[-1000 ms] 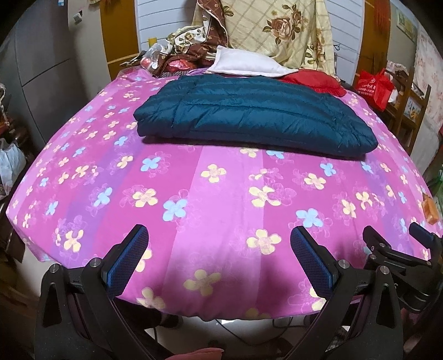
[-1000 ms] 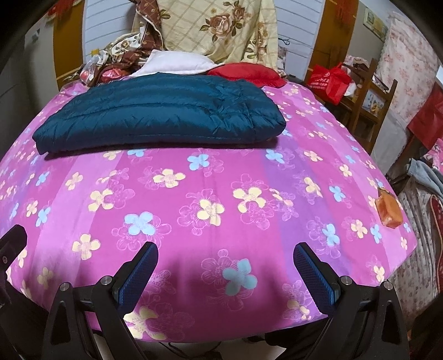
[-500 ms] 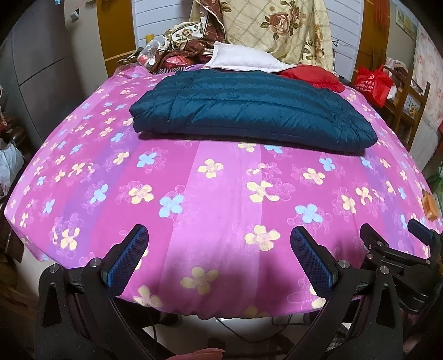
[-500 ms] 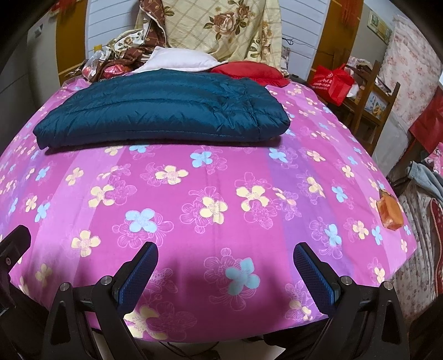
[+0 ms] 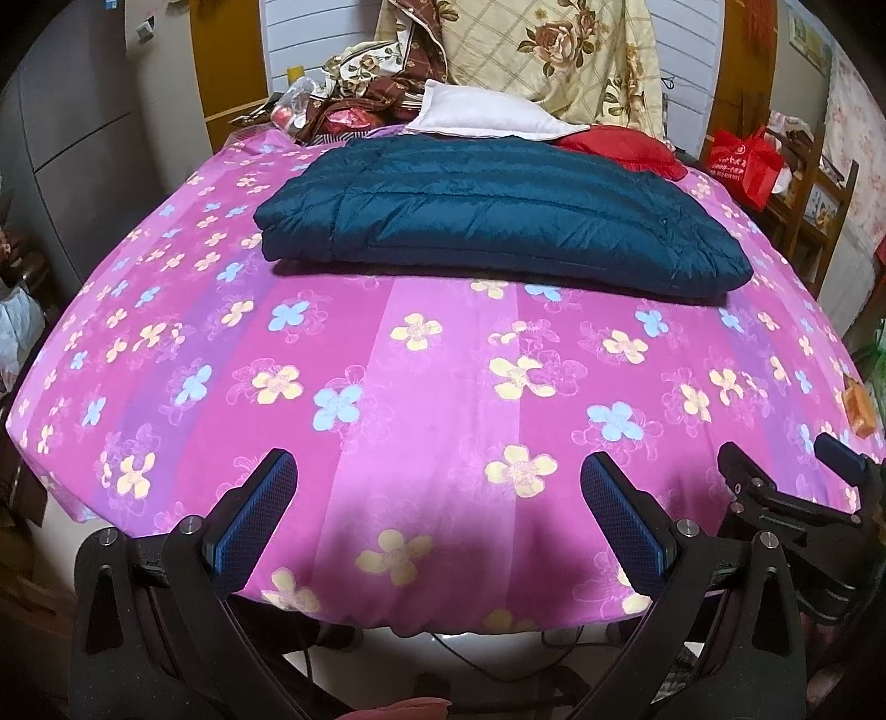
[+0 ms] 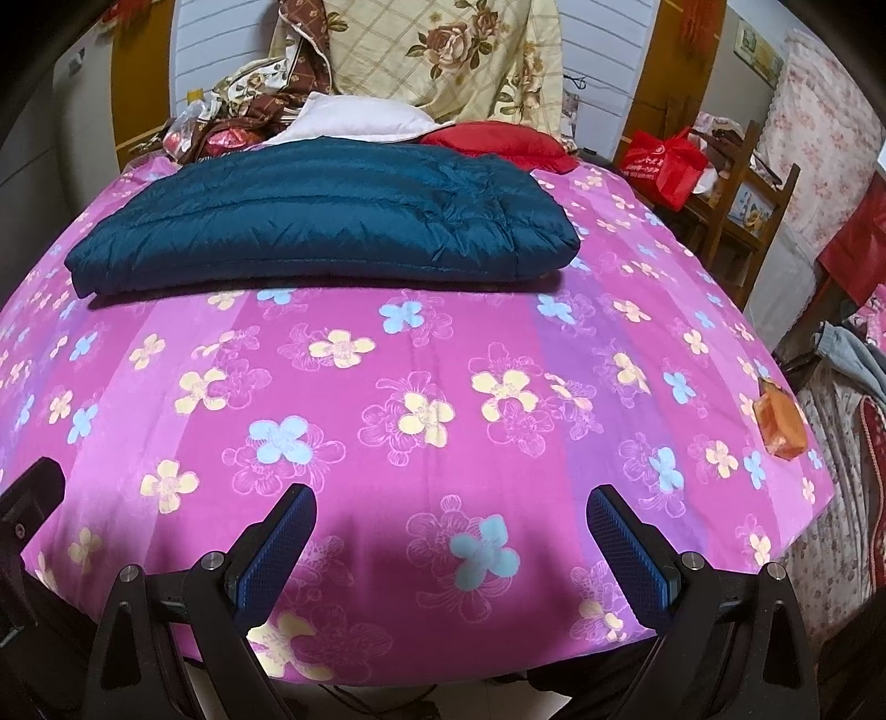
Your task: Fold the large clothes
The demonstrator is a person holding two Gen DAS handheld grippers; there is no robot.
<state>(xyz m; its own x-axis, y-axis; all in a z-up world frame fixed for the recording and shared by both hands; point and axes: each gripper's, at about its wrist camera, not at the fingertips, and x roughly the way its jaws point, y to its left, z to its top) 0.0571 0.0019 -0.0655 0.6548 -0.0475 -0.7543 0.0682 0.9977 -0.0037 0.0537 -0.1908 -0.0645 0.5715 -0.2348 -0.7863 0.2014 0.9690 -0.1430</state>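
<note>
A dark teal puffer jacket (image 5: 498, 216) lies folded into a flat rectangle at the far half of the table, on a pink flowered cloth (image 5: 443, 387). It also shows in the right wrist view (image 6: 321, 221). My left gripper (image 5: 437, 498) is open and empty over the near table edge, well short of the jacket. My right gripper (image 6: 451, 531) is open and empty too, at the near edge. The right gripper also shows at the lower right of the left wrist view (image 5: 792, 476).
A white pillow (image 5: 487, 111), a red cushion (image 5: 620, 144) and heaped floral bedding (image 5: 554, 50) lie behind the jacket. A small orange packet (image 6: 778, 423) sits at the table's right edge. A wooden chair with a red bag (image 6: 664, 160) stands to the right.
Both grippers have drawn slightly nearer the table and tilted; the jacket sits a little lower and larger in both views. The jacket has not moved. Both jaws stay open.
</note>
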